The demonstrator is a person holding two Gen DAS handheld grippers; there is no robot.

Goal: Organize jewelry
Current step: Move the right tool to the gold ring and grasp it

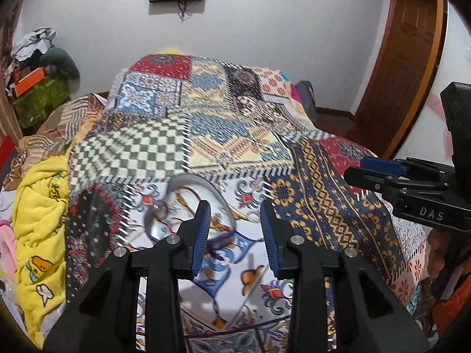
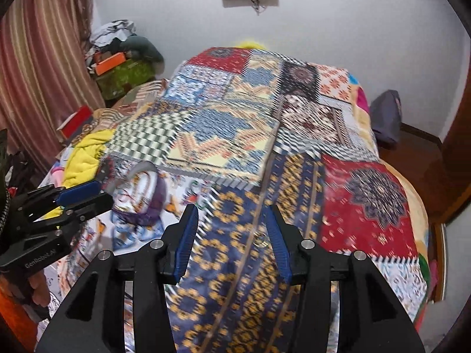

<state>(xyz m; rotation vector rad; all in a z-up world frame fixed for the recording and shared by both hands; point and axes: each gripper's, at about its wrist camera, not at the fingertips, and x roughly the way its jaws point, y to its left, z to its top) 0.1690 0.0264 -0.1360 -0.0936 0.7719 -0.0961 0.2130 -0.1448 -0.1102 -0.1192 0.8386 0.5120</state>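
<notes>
My left gripper (image 1: 235,235) is spread apart and holds nothing, above a patchwork quilt (image 1: 206,129); my right gripper (image 2: 232,235) is likewise apart and empty. Just ahead-left of my left fingers lies a clear container (image 1: 188,206) with blurred red-and-gold jewelry (image 1: 188,198) inside. A small ring (image 2: 260,242) lies on the quilt between my right fingers.

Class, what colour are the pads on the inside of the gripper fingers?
Blue, ribbed pads on black fingers; clearest in the left wrist view.
</notes>
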